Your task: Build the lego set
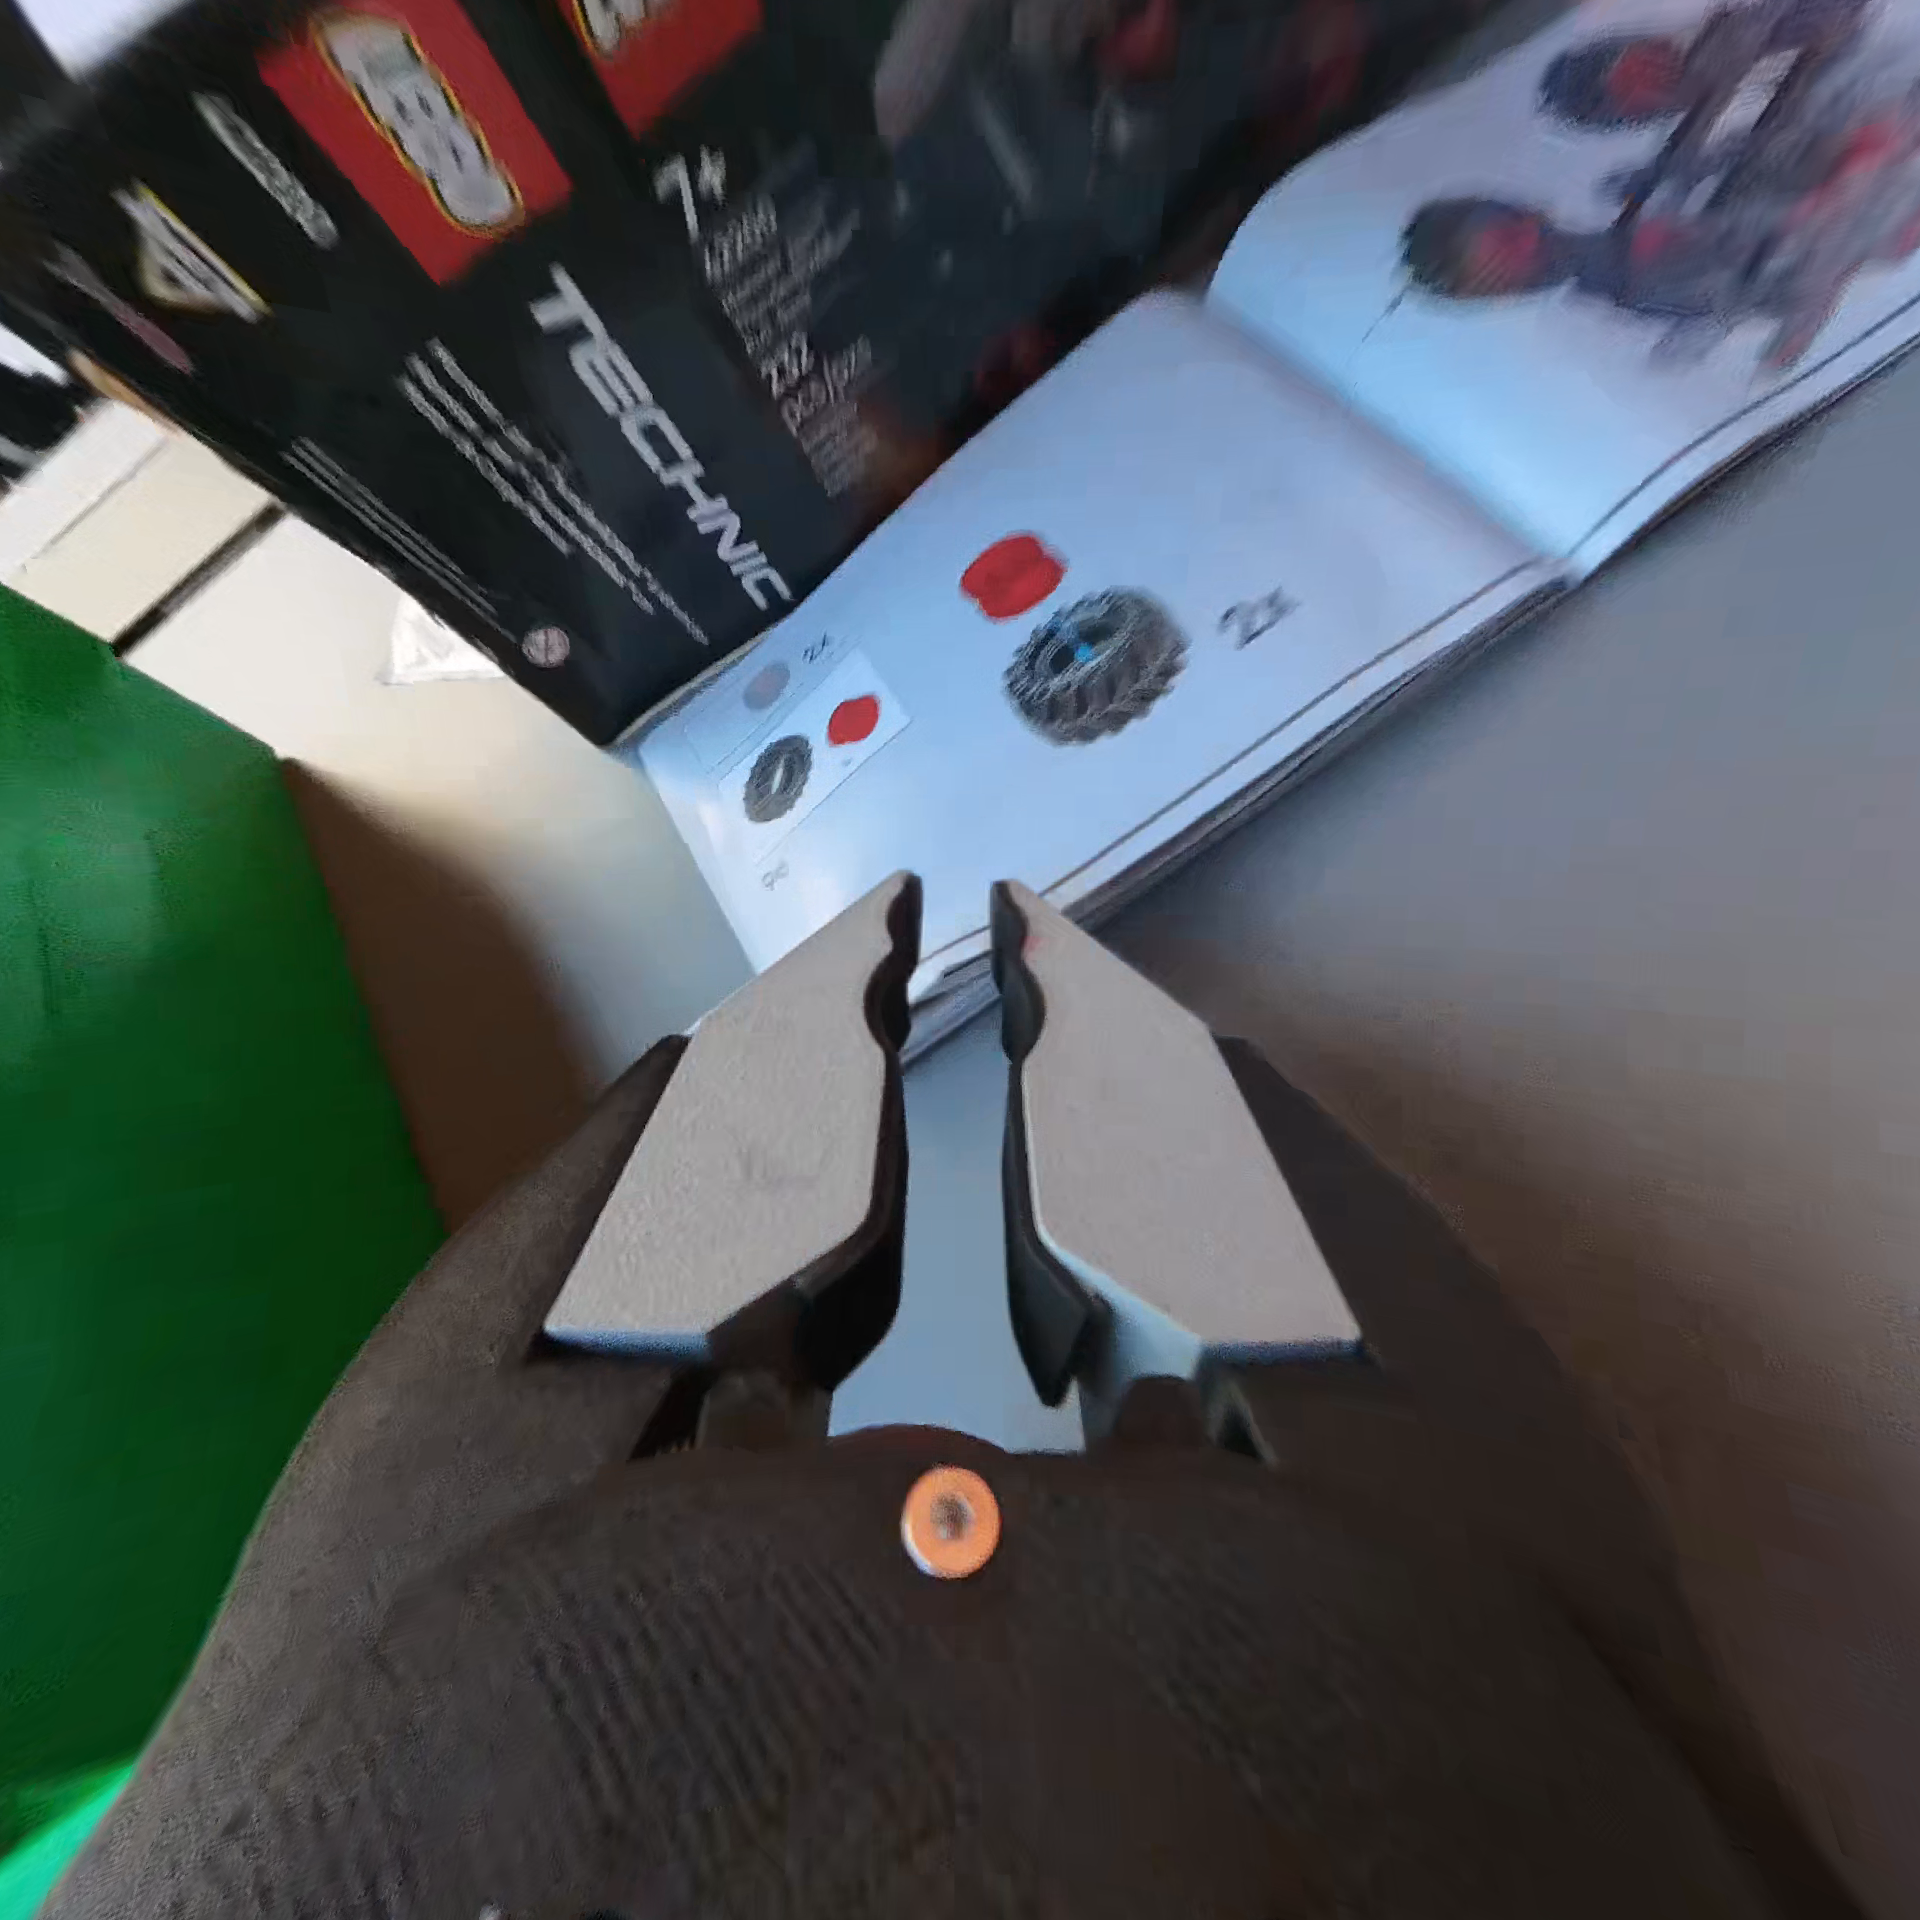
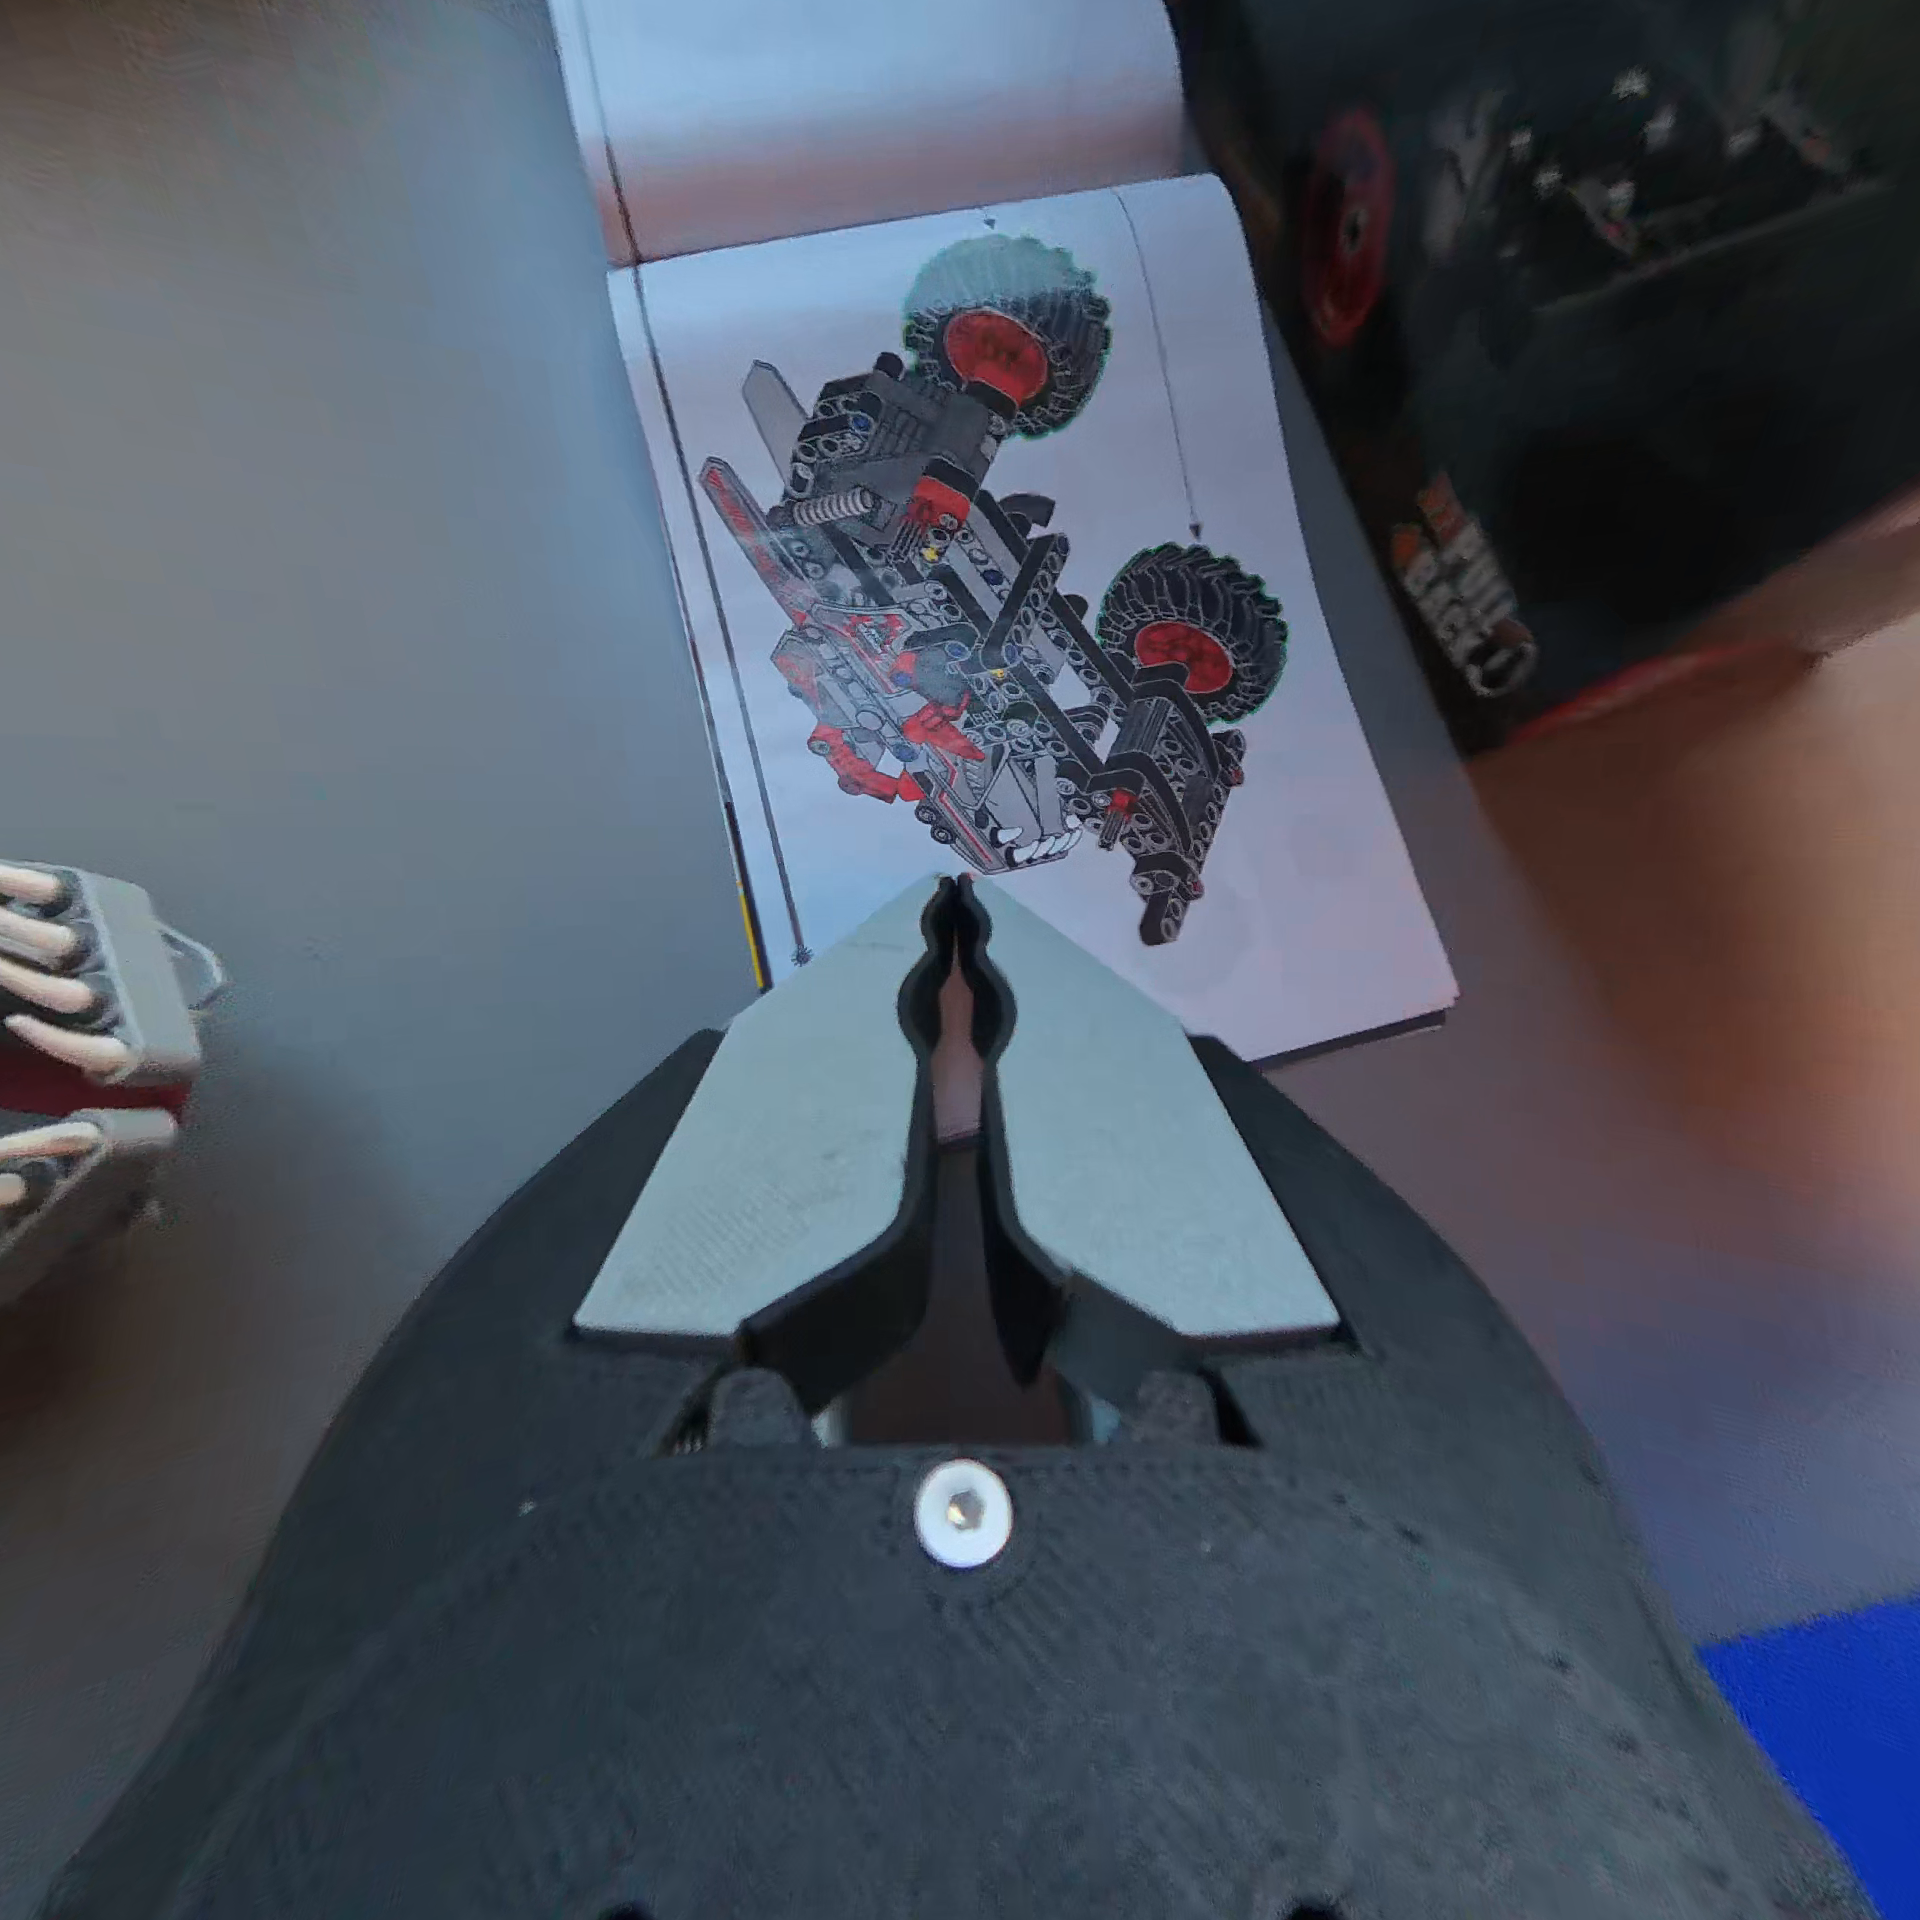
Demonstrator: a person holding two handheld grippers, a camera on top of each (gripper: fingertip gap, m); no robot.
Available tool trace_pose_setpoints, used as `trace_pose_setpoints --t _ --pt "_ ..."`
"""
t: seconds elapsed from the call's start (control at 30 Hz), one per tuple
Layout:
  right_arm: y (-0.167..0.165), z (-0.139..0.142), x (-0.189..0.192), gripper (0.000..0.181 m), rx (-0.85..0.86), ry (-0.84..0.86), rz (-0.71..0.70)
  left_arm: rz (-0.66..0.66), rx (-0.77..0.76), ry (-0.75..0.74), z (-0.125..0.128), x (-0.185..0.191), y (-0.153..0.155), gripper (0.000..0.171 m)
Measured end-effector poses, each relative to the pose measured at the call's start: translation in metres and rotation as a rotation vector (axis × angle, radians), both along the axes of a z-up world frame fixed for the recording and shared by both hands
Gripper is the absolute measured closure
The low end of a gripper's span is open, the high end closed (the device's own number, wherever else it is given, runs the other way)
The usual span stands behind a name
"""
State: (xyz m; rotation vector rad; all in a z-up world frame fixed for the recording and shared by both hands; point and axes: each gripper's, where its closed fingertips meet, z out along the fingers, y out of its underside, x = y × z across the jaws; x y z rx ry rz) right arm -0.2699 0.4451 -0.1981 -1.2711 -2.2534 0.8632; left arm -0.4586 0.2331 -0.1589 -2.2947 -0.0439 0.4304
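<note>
Desk (image 2: 312,520) space is mostly taken by the black set box (image 1: 520,364) and the open instruction booklet (image 2: 1299,935), lying flat beside it. Its pages show wheels going onto a long vehicle, suggesting a late stage. A partly built grey piece (image 2: 94,1039) sits at the edge, orientation unclear. Left gripper (image 1: 956,904) fingers slightly spread, empty; right gripper (image 2: 956,883) fingers pressed together, empty.
</note>
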Motion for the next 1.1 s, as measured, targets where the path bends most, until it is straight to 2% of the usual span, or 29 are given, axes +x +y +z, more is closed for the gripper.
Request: trace_pose_setpoints --t 0.1,0.17,0.23,0.33,0.43,0.6,0.67,0.77,0.9,1.0,1.1 --pt "0.012 0.0 0.0 0.181 0.035 0.002 -0.036 -0.048 -0.098 -0.136 -0.031 0.0 0.001 0.168" --pt "0.02 0.0 0.002 0.181 0.055 -0.002 -0.084 -0.056 -0.076 -0.193 -0.032 0.001 0.003 0.171" --pt "0.021 0.006 0.002 0.171 0.033 0.03 -0.117 -0.063 -0.067 -0.199 -0.031 0.002 0.0 0.171" --pt "0.016 0.024 0.006 0.157 -0.056 0.118 -0.16 -0.088 -0.036 -0.188 -0.028 0.005 -0.007 0.158" --pt "0.016 0.041 0.016 0.153 -0.099 0.192 -0.215 -0.159 0.045 -0.204 -0.018 0.017 -0.014 0.148" --pt "0.011 0.061 0.038 0.148 -0.156 0.275 -0.304 -0.45 0.252 -0.297 0.012 0.059 -0.031 0.147" --pt "0.014 0.063 0.046 0.146 -0.128 0.302 -0.354 -0.526 0.284 -0.359 0.018 0.066 -0.042 0.139" --pt "0.019 0.066 0.052 0.143 -0.077 0.372 -0.44 -0.663 0.389 -0.408 0.037 0.078 -0.058 0.143" --pt "0.029 0.061 0.055 0.133 -0.015 0.419 -0.576 -0.738 0.517 -0.405 0.055 0.083 -0.067 0.15" --pt "0.041 0.057 0.063 0.13 0.066 0.461 -0.677 -0.736 0.55 -0.359 0.058 0.083 -0.07 0.144" --pt "0.051 0.069 0.071 0.133 0.171 0.549 -0.738 -0.756 0.551 -0.315 0.058 0.088 -0.073 0.144"
